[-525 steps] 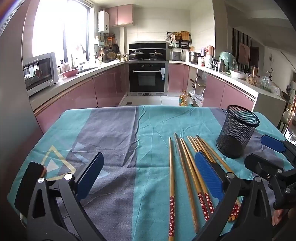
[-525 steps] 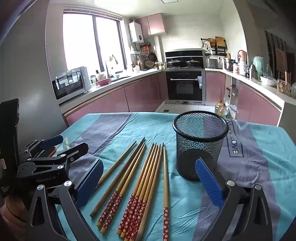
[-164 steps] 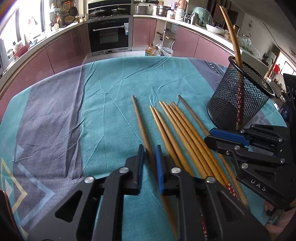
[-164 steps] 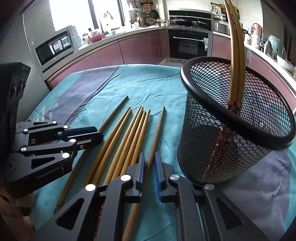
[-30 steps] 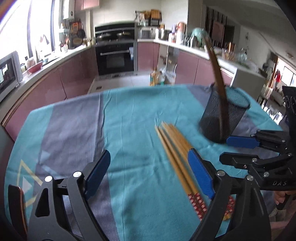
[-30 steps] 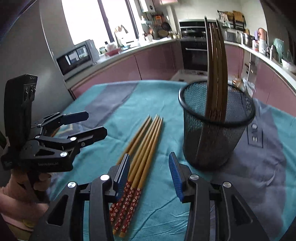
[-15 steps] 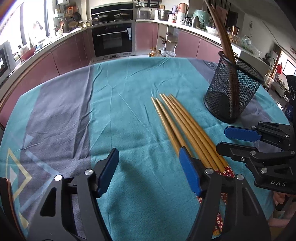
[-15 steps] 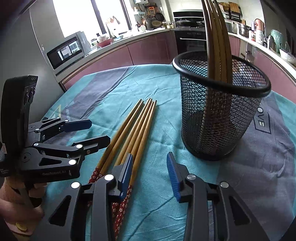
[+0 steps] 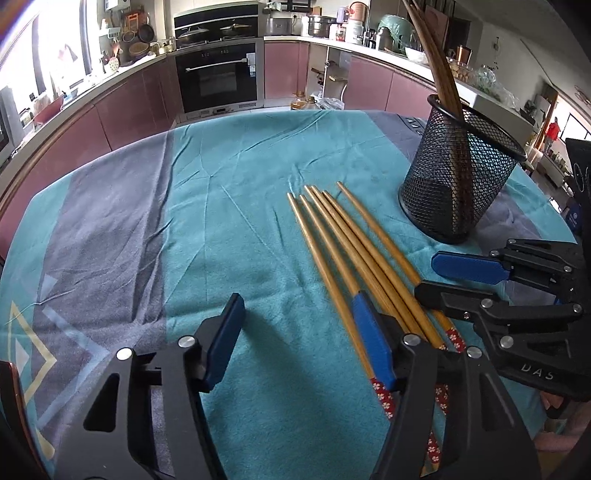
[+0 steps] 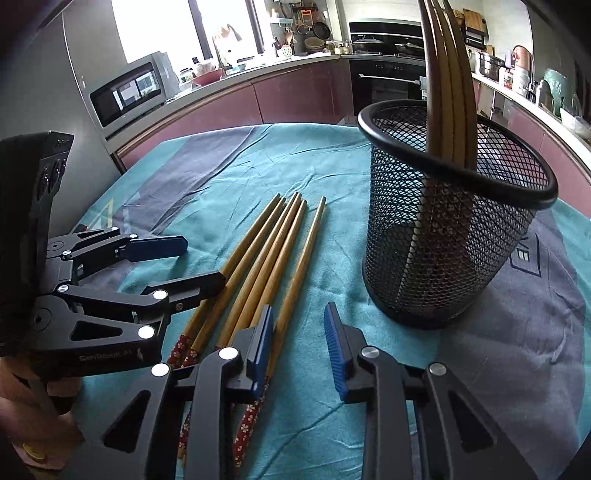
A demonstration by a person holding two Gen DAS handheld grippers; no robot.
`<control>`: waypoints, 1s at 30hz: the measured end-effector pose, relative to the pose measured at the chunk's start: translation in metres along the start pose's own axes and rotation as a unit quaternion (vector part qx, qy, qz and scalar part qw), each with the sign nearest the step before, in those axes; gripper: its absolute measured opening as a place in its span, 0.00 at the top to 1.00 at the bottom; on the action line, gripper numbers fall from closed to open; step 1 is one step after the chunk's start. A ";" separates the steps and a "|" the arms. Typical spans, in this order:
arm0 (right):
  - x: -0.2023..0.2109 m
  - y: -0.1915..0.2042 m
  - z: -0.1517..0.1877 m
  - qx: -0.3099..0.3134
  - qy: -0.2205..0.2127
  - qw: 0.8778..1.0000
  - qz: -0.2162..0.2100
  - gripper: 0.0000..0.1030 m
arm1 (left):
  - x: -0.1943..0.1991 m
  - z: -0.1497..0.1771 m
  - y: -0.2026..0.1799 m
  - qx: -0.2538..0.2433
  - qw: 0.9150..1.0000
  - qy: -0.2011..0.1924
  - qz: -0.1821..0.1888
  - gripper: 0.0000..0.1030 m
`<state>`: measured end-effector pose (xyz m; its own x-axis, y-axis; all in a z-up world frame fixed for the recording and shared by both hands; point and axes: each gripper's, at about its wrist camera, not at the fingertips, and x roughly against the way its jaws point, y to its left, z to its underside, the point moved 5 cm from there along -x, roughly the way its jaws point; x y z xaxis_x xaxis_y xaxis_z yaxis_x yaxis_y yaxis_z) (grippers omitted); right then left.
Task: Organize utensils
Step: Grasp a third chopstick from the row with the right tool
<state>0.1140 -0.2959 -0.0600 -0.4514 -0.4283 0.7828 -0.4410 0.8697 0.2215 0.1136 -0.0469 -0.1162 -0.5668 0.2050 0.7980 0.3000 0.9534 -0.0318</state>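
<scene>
while both my jaws have just been closing, still empty, my left gripper (image 9: 295,336) and right gripper (image 10: 299,347) straddle the red-tipped wooden chopsticks (image 10: 273,258) at seven o'clock of the black mesh cup (image 10: 454,236).

Bench (image 9: 110,229) under teal-and-grey cloth (image 9: 229,177). Five chopsticks (image 9: 351,243) lie side by side, centre frame; black mesh holder (image 9: 458,184) stands upper right.

This is a home kitchen: pink-fronted cabinets (image 9: 140,107) run in a U under a pale counter (image 10: 258,74), with a built-in black oven (image 9: 218,77) at the far end and lidded pans on the hob (image 9: 218,31) above it. A microwave (image 10: 127,92) stands by the bright window (image 10: 155,26), and pots, jars and a kettle (image 9: 391,27) crowd the right-hand counter. The table (image 9: 229,177) in front wears a teal and grey cloth.
</scene>
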 end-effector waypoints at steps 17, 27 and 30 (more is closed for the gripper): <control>-0.017 0.000 -0.017 0.004 -0.001 1.000 0.023 0.83 | -0.014 -0.020 0.007 0.003 1.000 0.007 -0.010 0.77; -0.014 -0.007 -0.016 -0.018 -0.003 1.000 0.011 0.95 | -0.017 -0.019 0.009 0.031 0.999 0.007 0.014 0.92; -0.009 -0.007 -0.014 -0.020 -0.005 1.000 0.008 0.95 | -0.015 -0.017 0.010 0.035 0.999 0.006 0.016 0.93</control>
<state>0.1326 -0.2948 -0.0608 -0.4665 -0.4157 0.7807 -0.4022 0.8858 0.2314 0.1375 -0.0443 -0.1182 -0.5483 0.2342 0.8028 0.2636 0.9595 -0.0998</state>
